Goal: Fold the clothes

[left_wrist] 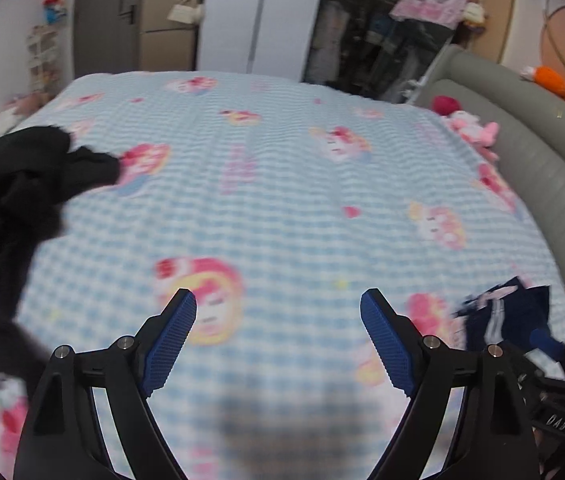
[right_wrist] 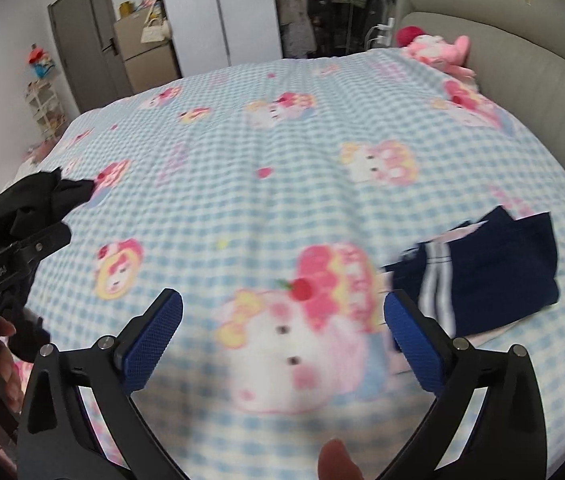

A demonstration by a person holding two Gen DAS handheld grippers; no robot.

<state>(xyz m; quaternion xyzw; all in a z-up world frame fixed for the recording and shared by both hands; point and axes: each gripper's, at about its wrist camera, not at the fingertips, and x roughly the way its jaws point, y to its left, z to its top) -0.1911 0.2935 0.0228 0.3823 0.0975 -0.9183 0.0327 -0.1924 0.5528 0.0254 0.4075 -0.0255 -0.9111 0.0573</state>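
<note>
Left wrist view: black clothes heap (left_wrist: 14, 192) on bed (left_wrist: 282, 200) at ten o'clock, nearest the left hand-held gripper (left_wrist: 278, 308); both it and the right hand-held gripper (right_wrist: 282, 312) spread wide, empty

Blue-and-white checked bedspread (left_wrist: 282, 208) with pink cartoon prints, filling mid-frame. Grey padded headboard (left_wrist: 542, 152) along the right, pink plush toy (right_wrist: 438, 52) against it, orange plush (left_wrist: 548, 78) above. White wardrobe (left_wrist: 258, 12) and grey door (right_wrist: 78, 52) at top.

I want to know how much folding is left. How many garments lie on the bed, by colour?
Black, crumpled pile: 1
Navy with white stripes, folded: 1
Total: 2
A pale cloth shows under the black pile; too blurred to count.
</note>
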